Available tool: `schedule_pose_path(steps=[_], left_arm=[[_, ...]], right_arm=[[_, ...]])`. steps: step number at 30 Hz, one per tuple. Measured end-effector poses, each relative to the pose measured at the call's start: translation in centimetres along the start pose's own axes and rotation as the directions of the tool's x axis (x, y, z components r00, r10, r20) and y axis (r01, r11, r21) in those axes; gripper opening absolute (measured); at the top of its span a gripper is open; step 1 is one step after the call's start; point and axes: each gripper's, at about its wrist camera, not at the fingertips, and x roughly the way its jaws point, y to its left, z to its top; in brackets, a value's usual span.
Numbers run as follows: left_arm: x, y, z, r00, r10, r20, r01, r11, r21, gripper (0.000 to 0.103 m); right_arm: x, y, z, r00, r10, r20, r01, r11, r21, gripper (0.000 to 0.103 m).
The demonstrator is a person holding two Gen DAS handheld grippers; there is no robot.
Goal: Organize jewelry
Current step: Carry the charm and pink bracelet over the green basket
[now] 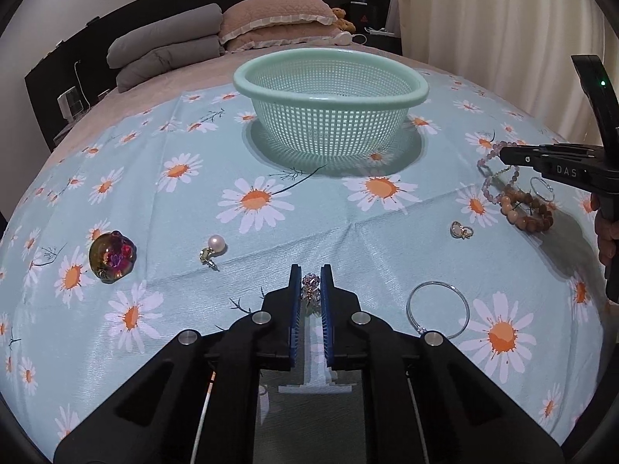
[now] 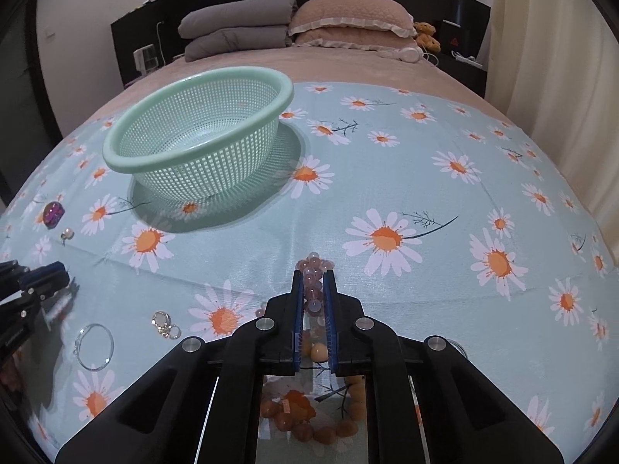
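The left gripper (image 1: 310, 286) has its blue-padded jaws drawn close around a small sparkly trinket (image 1: 311, 284), pinched between the pads just above the daisy-print cloth (image 1: 348, 239). The right gripper (image 2: 313, 286) is likewise nearly closed, its pads clamped on a strand of pale pink beads (image 2: 314, 270), part of a pink bead bracelet (image 1: 488, 178) whose loop bunches at the fingertips and trails back under the tool. Beneath that gripper lies a bracelet of larger tan beads (image 2: 309, 425), seen from the left wrist view beside the pink strand (image 1: 526, 208). A mint green mesh basket (image 1: 419, 89) stands upright on the cloth beyond both tools, well apart from each; nothing shows inside it. Loose on the cloth lie an iridescent glass charm (image 1: 112, 257), a pearl earring (image 1: 213, 247) near it, a small gold ring set (image 1: 461, 230), a thin silver bangle (image 1: 439, 309) just beside the left gripper, and a small silver hoop (image 1: 541, 189) next to the bead bracelets. Grey folded bedding (image 2: 236, 29) and pink pillows (image 2: 348, 19) sit at the head of the bed.
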Motion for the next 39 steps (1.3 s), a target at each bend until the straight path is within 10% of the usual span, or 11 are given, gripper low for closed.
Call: schedule_pose_path(steps=[25, 39], left_arm=[[-3.6, 1.0, 10.4, 0.993, 0.024, 0.115, -0.032, 0.997, 0.068, 0.010], [2.1, 1.6, 16.4, 0.997, -0.007, 0.074, -0.001, 0.995, 0.104, 0.010]], right_arm=[[-5.8, 3.6, 10.4, 0.984, 0.051, 0.168, -0.027, 0.989, -0.143, 0.009], [-1.4, 6.5, 14.9, 0.985, 0.116, 0.124, -0.089, 0.975, -0.204, 0.009]])
